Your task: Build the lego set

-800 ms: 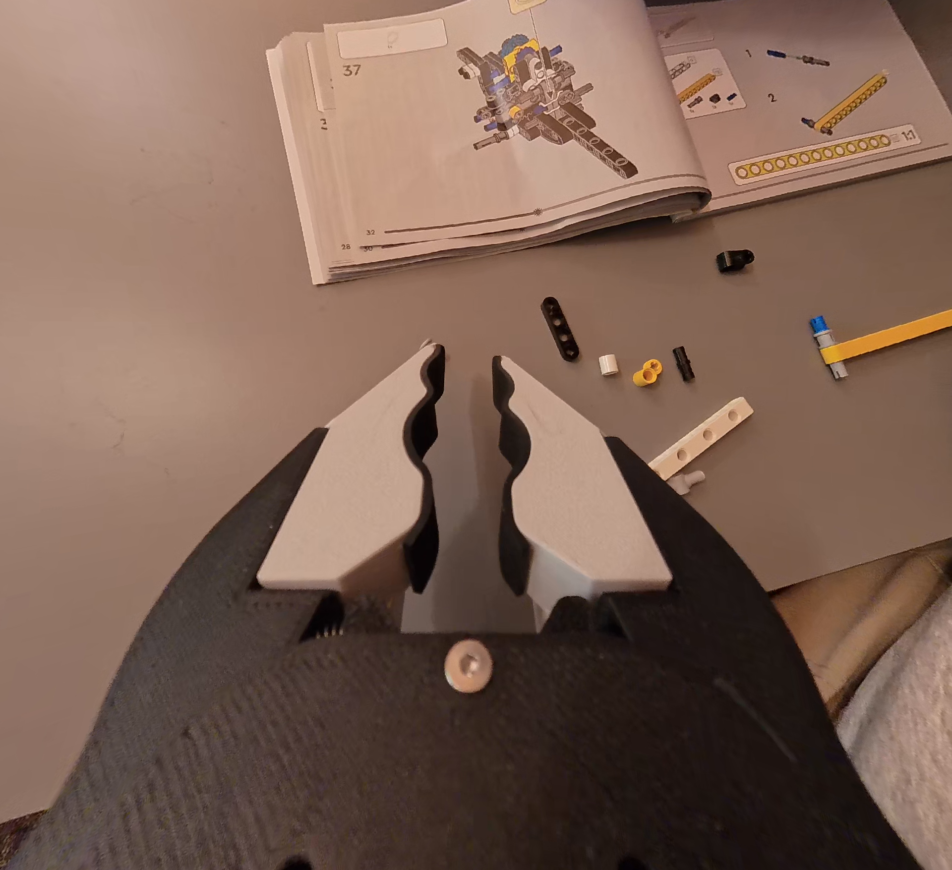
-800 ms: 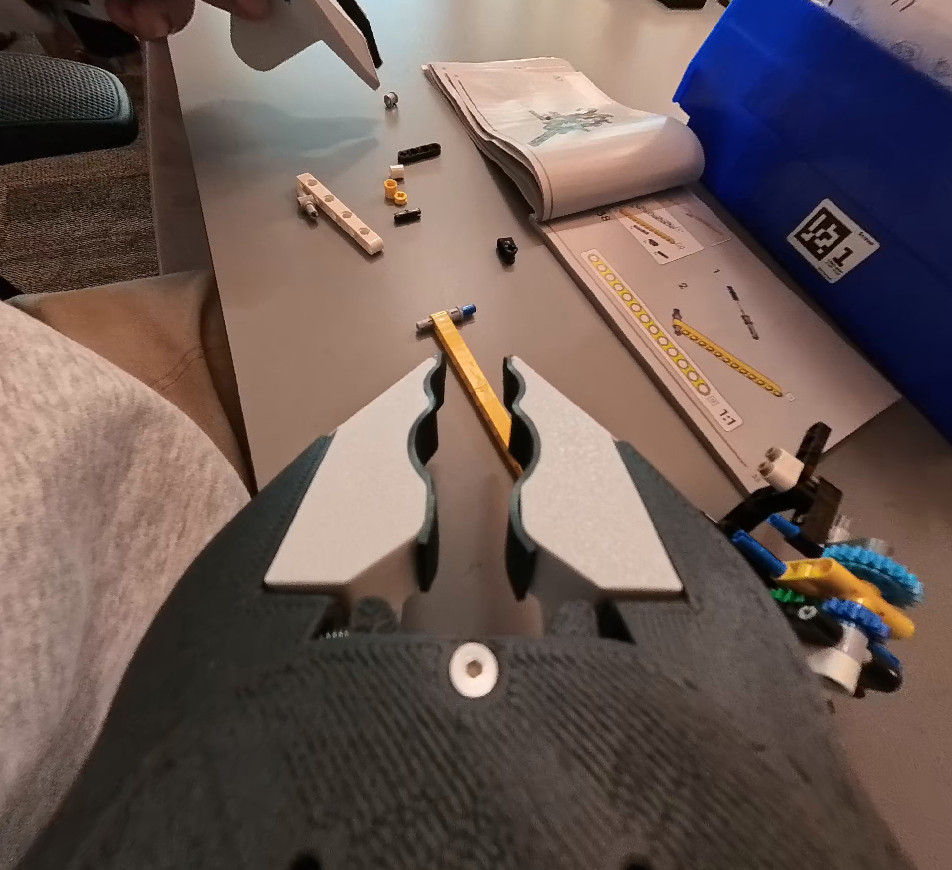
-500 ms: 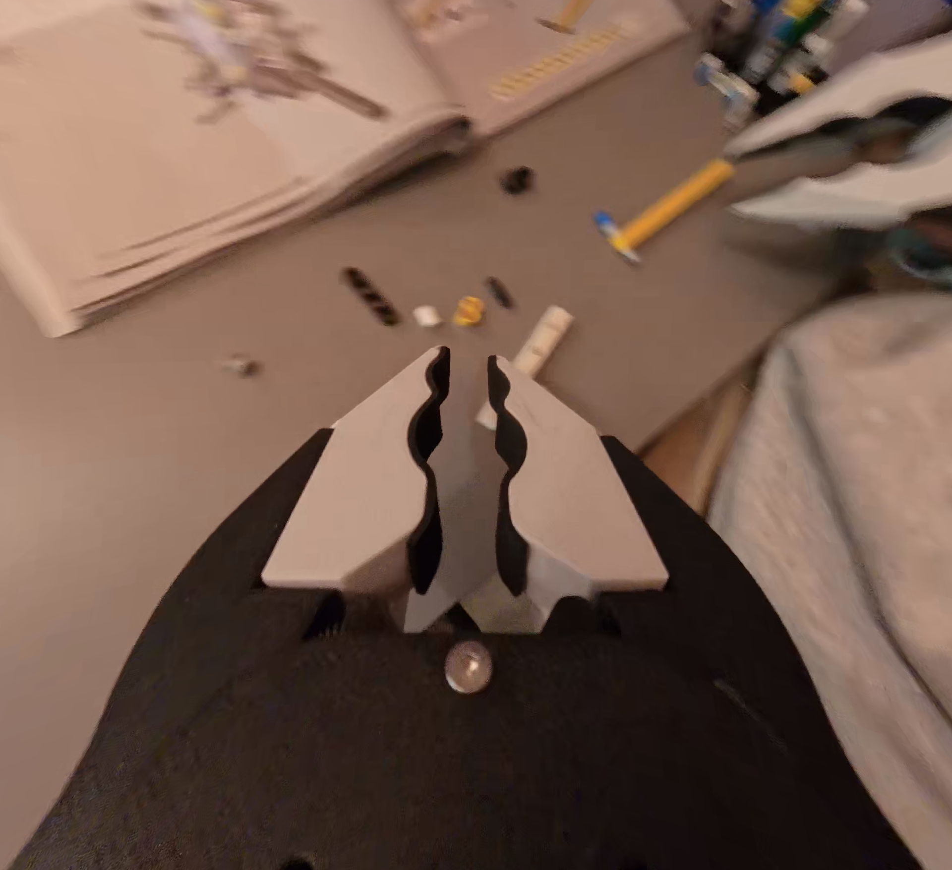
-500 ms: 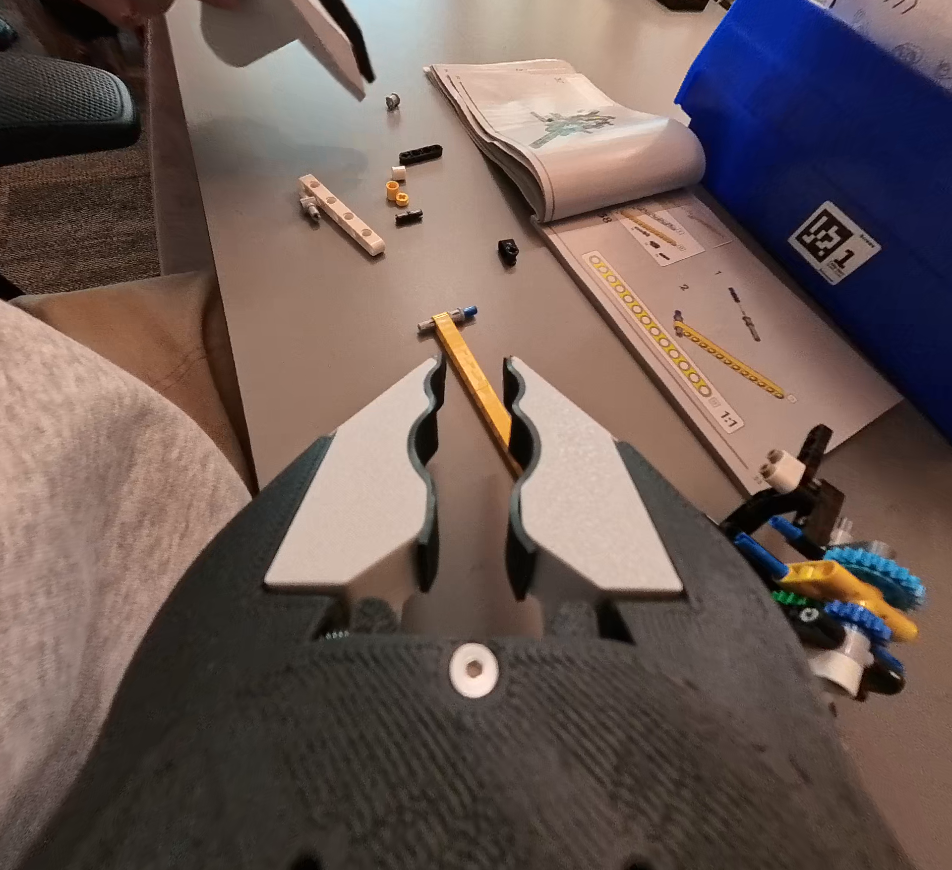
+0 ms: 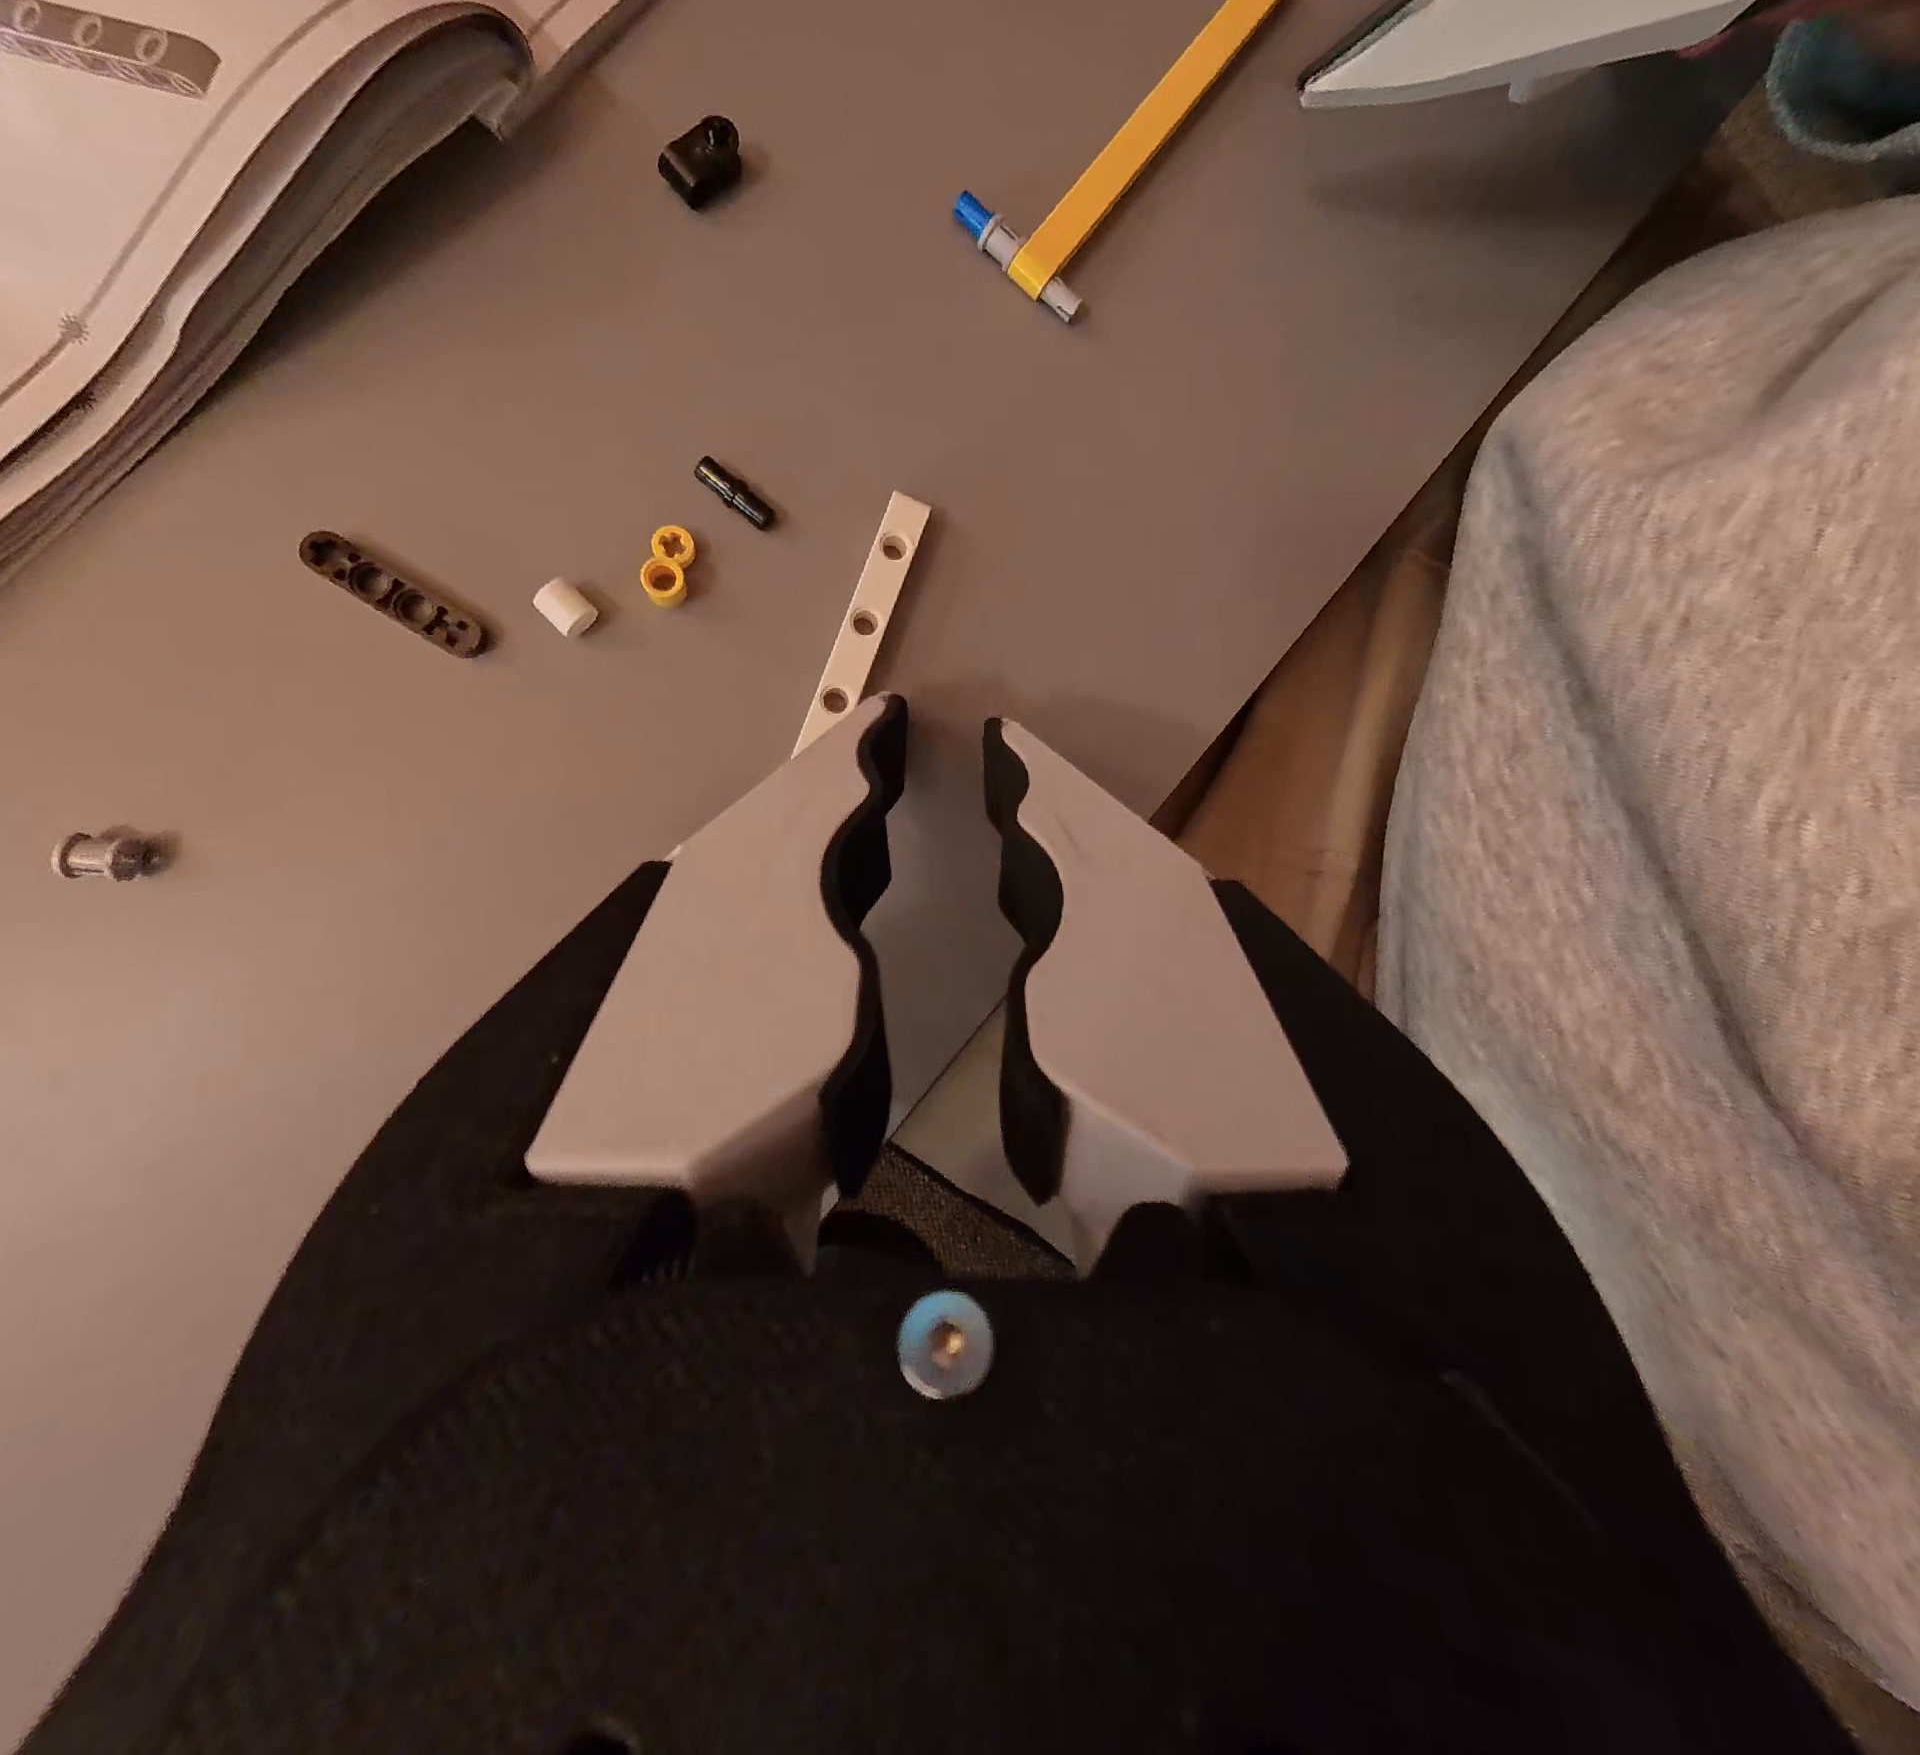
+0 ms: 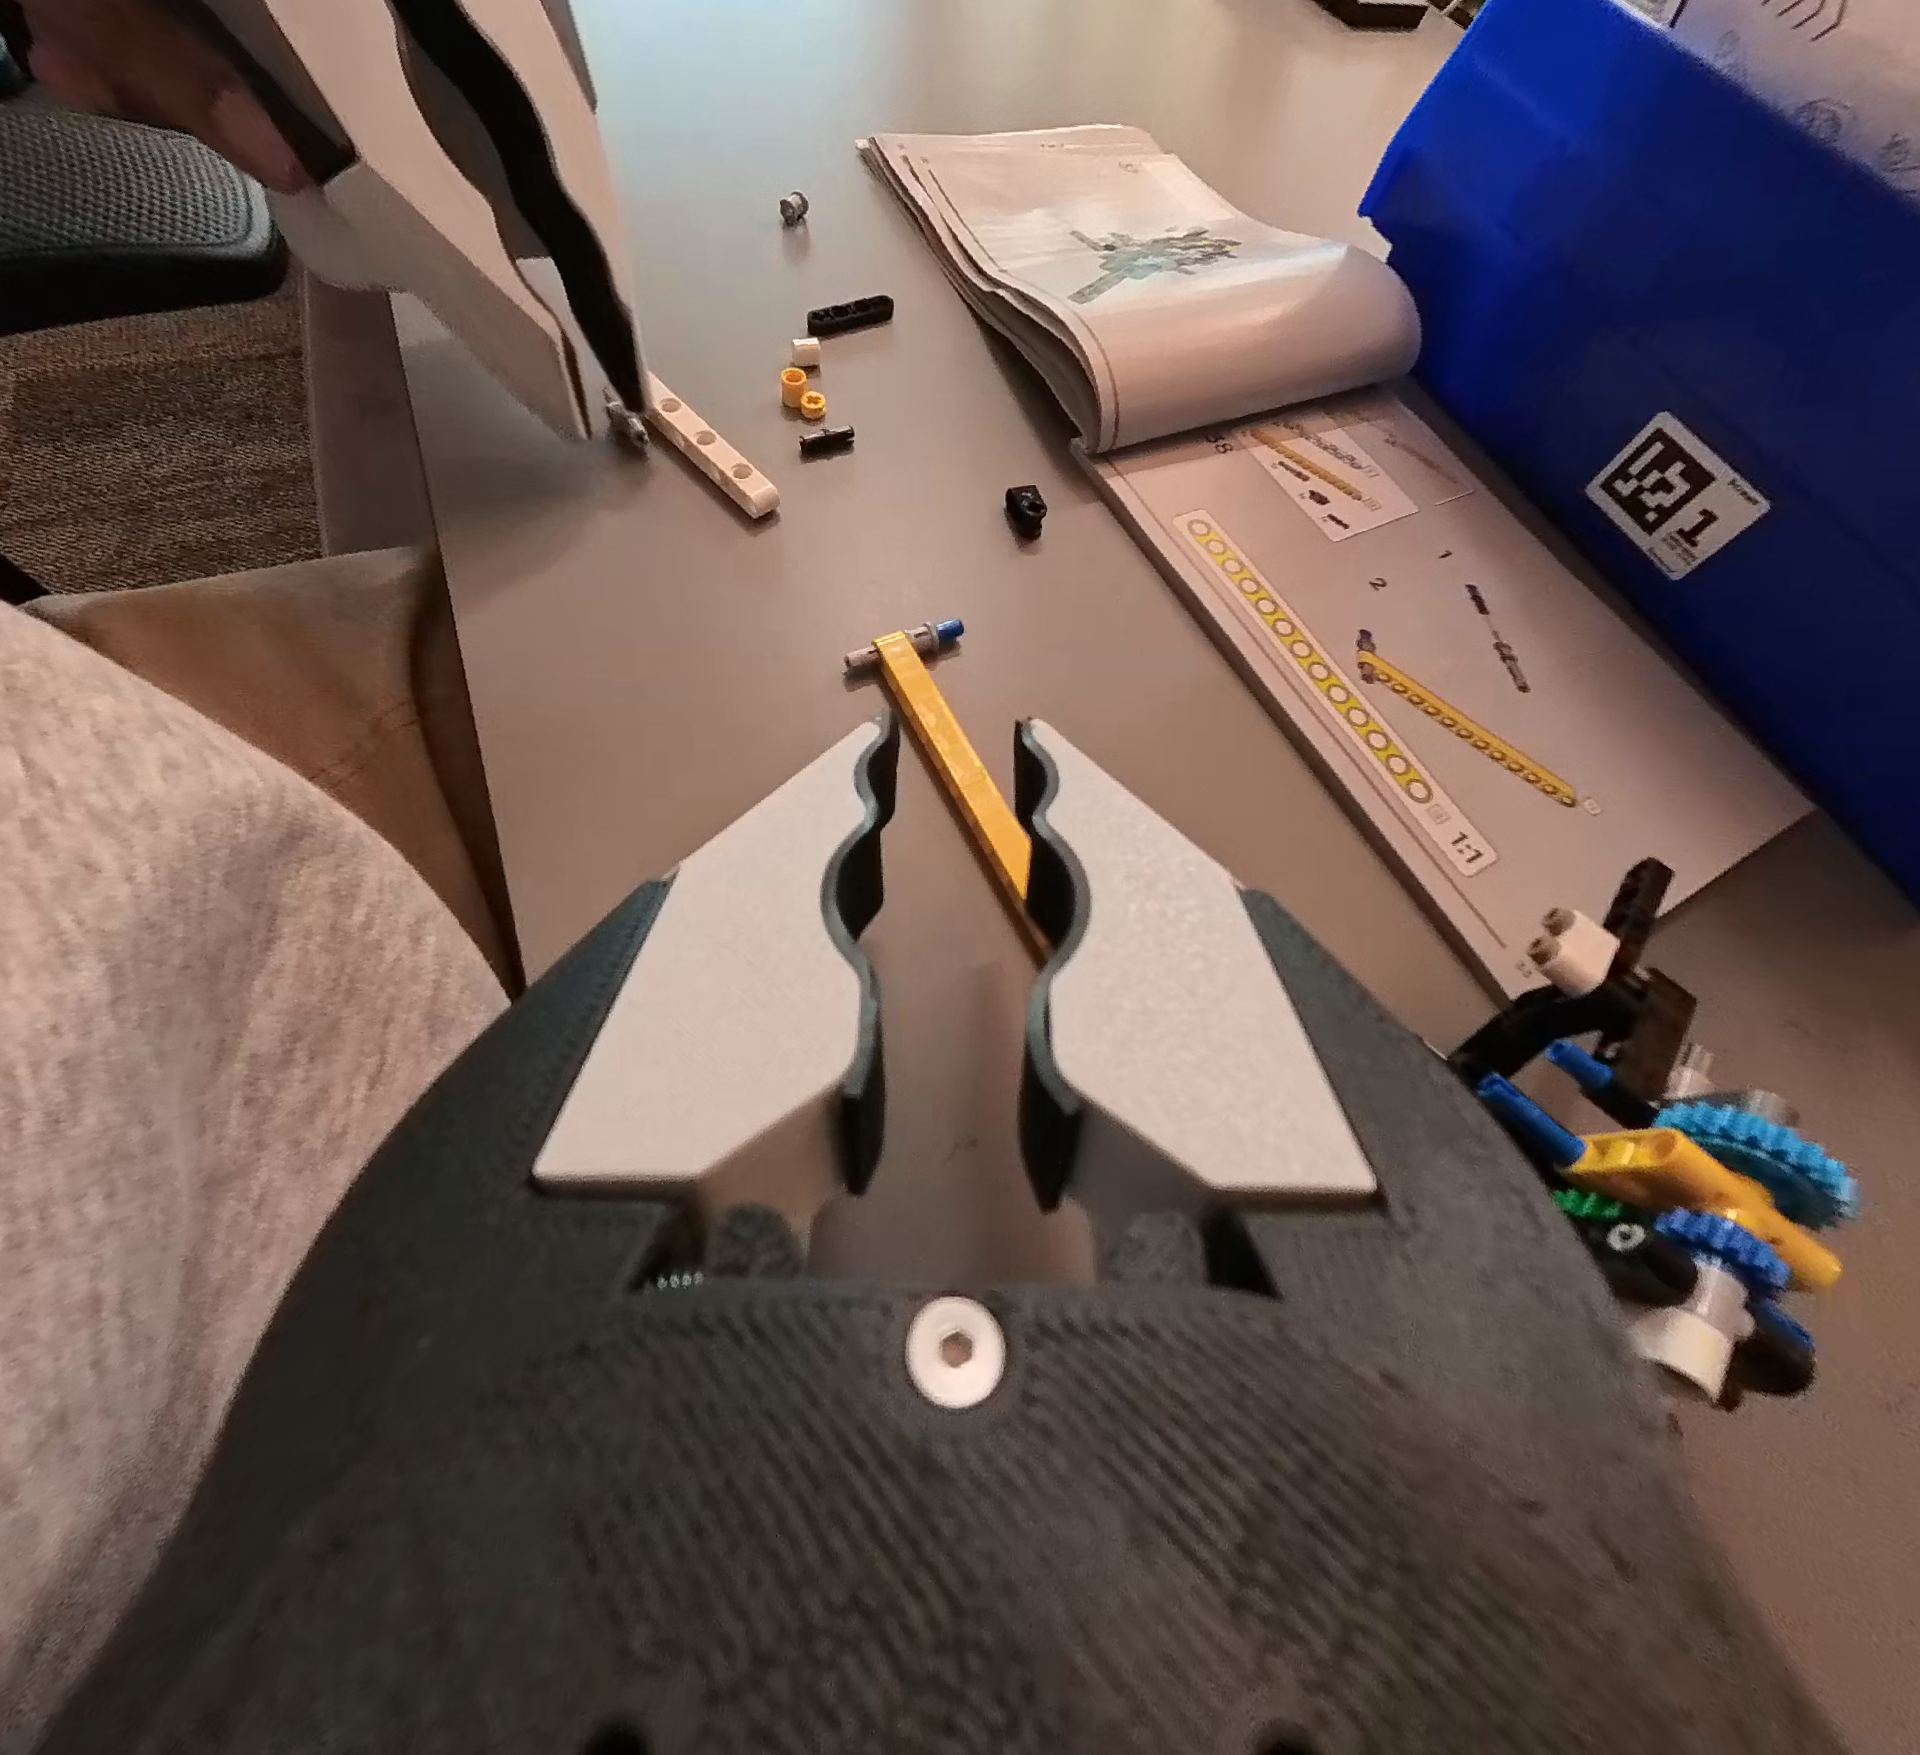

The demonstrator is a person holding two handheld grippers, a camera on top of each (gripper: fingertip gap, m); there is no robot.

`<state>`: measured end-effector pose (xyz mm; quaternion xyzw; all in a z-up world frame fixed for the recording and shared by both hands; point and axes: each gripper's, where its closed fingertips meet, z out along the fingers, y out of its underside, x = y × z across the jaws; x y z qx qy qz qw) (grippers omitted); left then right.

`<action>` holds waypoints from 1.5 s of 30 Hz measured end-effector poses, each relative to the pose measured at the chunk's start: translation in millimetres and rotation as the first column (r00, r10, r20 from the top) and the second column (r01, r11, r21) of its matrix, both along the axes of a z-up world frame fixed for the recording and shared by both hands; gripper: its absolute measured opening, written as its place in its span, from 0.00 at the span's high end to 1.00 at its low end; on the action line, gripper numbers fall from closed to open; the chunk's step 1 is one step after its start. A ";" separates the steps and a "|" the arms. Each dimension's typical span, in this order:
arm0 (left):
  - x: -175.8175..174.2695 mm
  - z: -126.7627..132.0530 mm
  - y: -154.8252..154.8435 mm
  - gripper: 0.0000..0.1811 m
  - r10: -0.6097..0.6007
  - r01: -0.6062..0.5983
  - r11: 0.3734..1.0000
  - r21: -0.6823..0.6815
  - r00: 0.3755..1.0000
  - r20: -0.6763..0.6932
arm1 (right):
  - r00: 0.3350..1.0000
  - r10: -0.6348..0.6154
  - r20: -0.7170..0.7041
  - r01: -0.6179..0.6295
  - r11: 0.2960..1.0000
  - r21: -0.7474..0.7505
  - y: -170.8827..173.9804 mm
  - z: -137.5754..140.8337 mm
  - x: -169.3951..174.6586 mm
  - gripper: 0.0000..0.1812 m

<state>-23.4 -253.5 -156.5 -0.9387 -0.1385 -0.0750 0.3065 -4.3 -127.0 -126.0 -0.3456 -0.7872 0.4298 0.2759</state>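
The left hand-held gripper (image 5: 943,713), its grey wavy-edged jaws parted by a narrow gap and holding nothing, hangs low over the near end of a white flat plastic beam with round holes (image 5: 871,609) on the grey table (image 5: 1091,458); in the right wrist view its tips (image 6: 613,396) come down at the beam's end by a small grey pin (image 6: 627,425), though whether they touch it is hard to make out. The right hand-held gripper (image 6: 954,731), jaws likewise slightly apart and empty, sits low over the table with a long yellow plastic beam (image 6: 951,760) running between its fingers (a grey axle with a blue tip (image 6: 906,643) crosses the beam's far end). Loose parts lie between the two beams: a black pin (image 5: 735,492), a yellow double connector (image 5: 667,566), a white bush (image 5: 566,607), a black thin liftarm (image 5: 393,593), a black round connector (image 5: 700,160) and a grey stud (image 5: 104,853) well apart to the left. Beyond them an open instruction booklet (image 6: 1143,292) lies beside a blue plastic bin (image 6: 1662,271). A partly built model of black, blue and yellow pieces (image 6: 1683,1175) stands at the right gripper's side. A grey sleeve (image 5: 1683,770) fills the edge.
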 end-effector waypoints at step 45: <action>-2.7 -9.1 1.2 0.96 0.012 -0.012 1.000 -0.026 1.000 -0.005 | 1.000 -0.001 0.005 0.001 1.000 0.000 -0.2 -0.5 0.6 0.89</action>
